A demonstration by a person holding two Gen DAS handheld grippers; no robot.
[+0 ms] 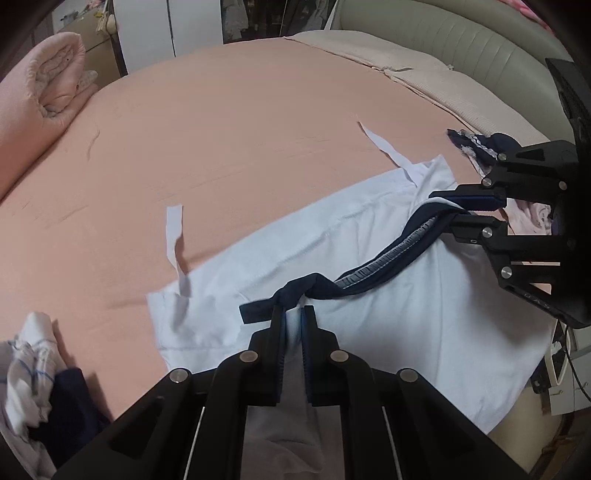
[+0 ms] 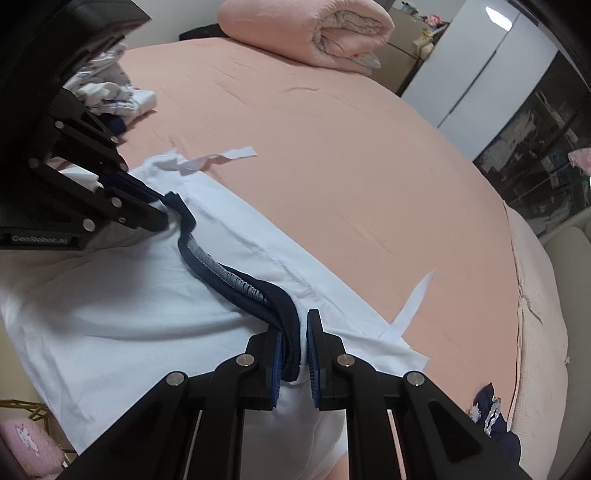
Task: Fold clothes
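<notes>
White garment (image 1: 369,236) (navy elastic trim (image 1: 384,258)) lies spread; left gripper (image 1: 294,314) and right gripper (image 2: 303,332) pinch its trim.

Bed (image 1: 240,122): wide, covered in a peach-pink sheet, fills most of both views. Rolled pink quilt (image 2: 314,29): lies at the far end of the bed. Beige ribbed cover (image 1: 424,74): spread along one edge of the mattress. Padded headboard (image 1: 461,33): cream, vertically channelled, just behind that cover. White wardrobe (image 2: 480,62): stands beyond the bed. Dark glass-fronted cabinet (image 2: 535,140): beside the wardrobe, contents indistinct. Light: even, indoor.
</notes>
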